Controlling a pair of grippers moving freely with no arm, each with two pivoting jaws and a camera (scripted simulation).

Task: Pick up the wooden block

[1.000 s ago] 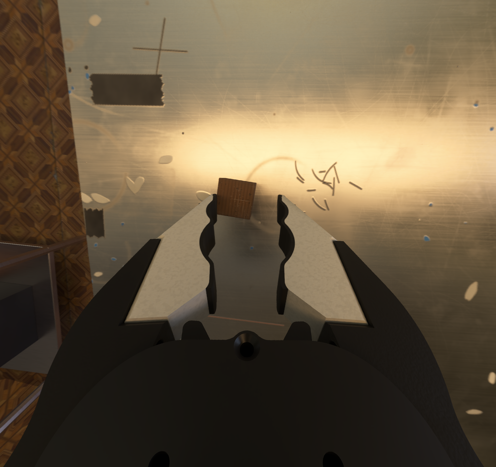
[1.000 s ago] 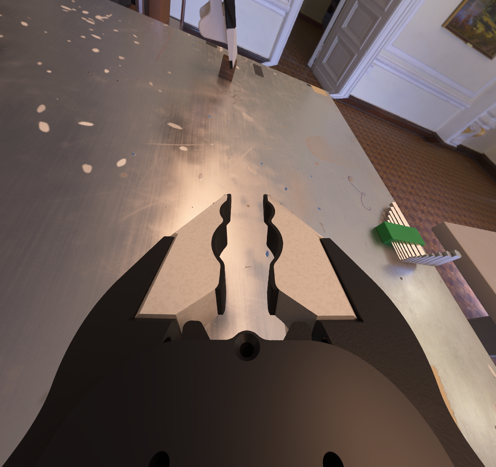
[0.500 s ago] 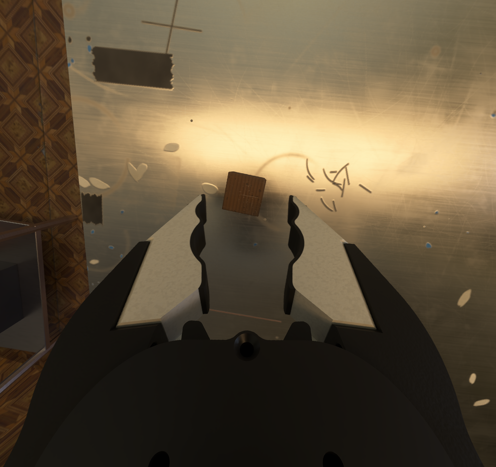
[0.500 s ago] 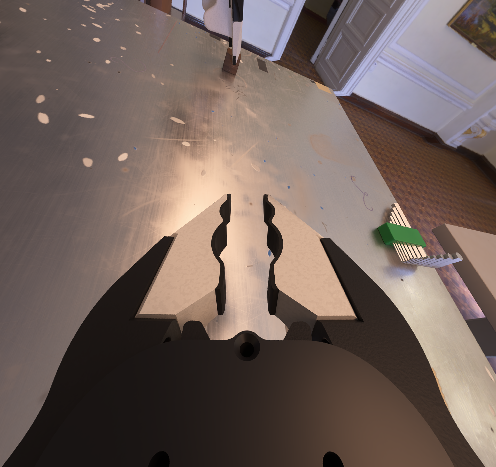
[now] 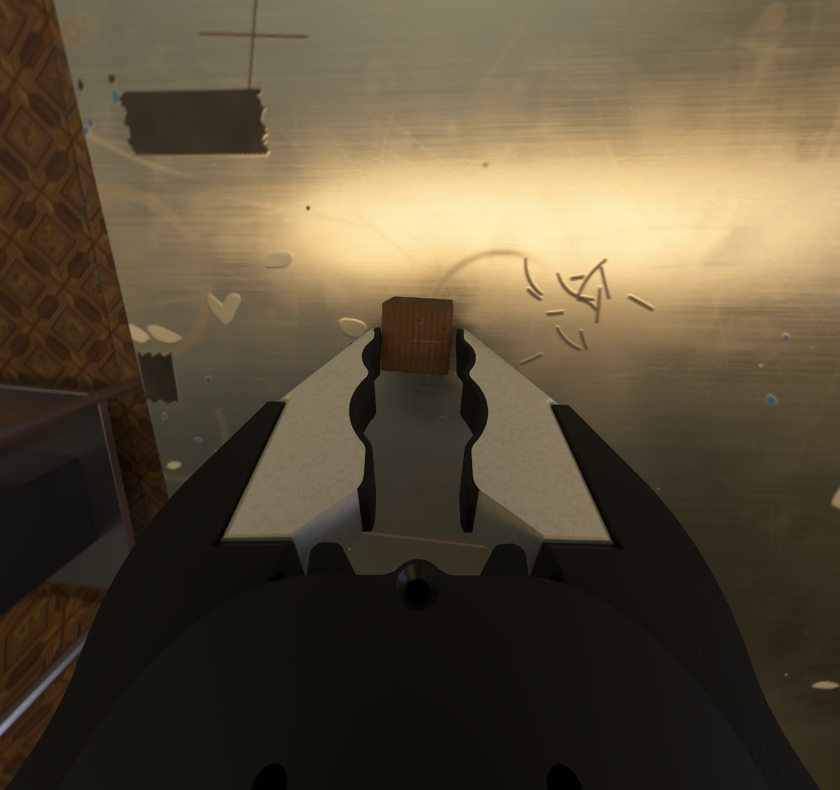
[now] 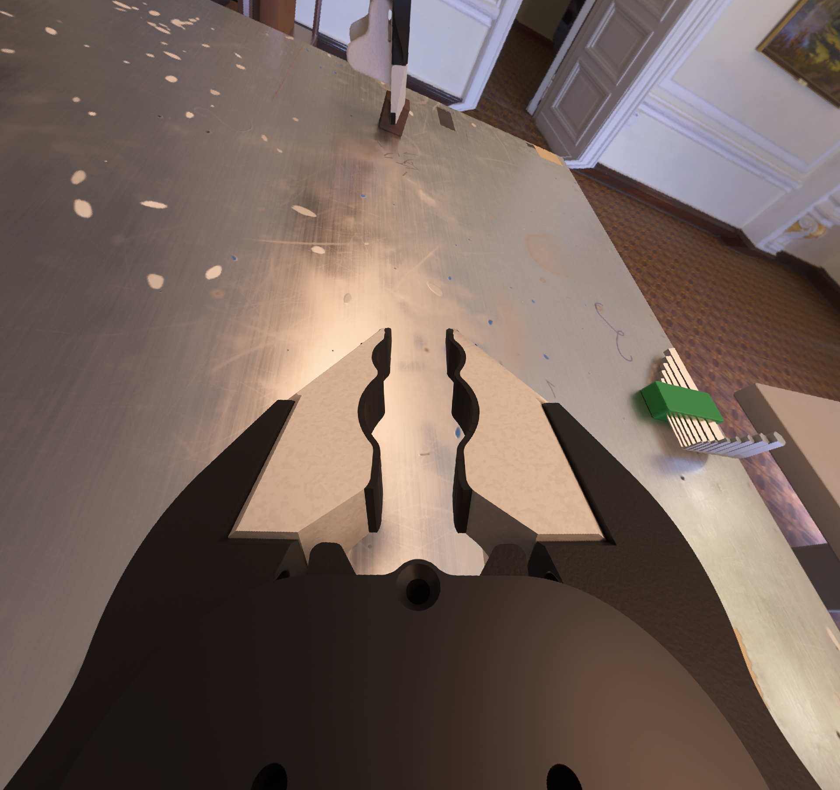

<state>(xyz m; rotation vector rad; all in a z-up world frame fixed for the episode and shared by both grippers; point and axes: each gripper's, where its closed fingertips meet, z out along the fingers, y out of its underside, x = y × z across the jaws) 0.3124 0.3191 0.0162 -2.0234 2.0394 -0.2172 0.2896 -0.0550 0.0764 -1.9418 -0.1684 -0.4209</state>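
Brushed metal, scratched and flecked with pale spots, makes up the surface [image 6: 182,359] that carries everything. At its right edge a white ridged rack [image 6: 709,436] holds a green block [image 6: 677,402]. Right gripper [image 6: 418,336] hovers over bare metal, its 2 fingers narrowly parted and empty. Left gripper [image 5: 416,336] appears to be closed on the wooden block [image 5: 417,335], both fingertips against its sides; whether it clears the surface is unclear.
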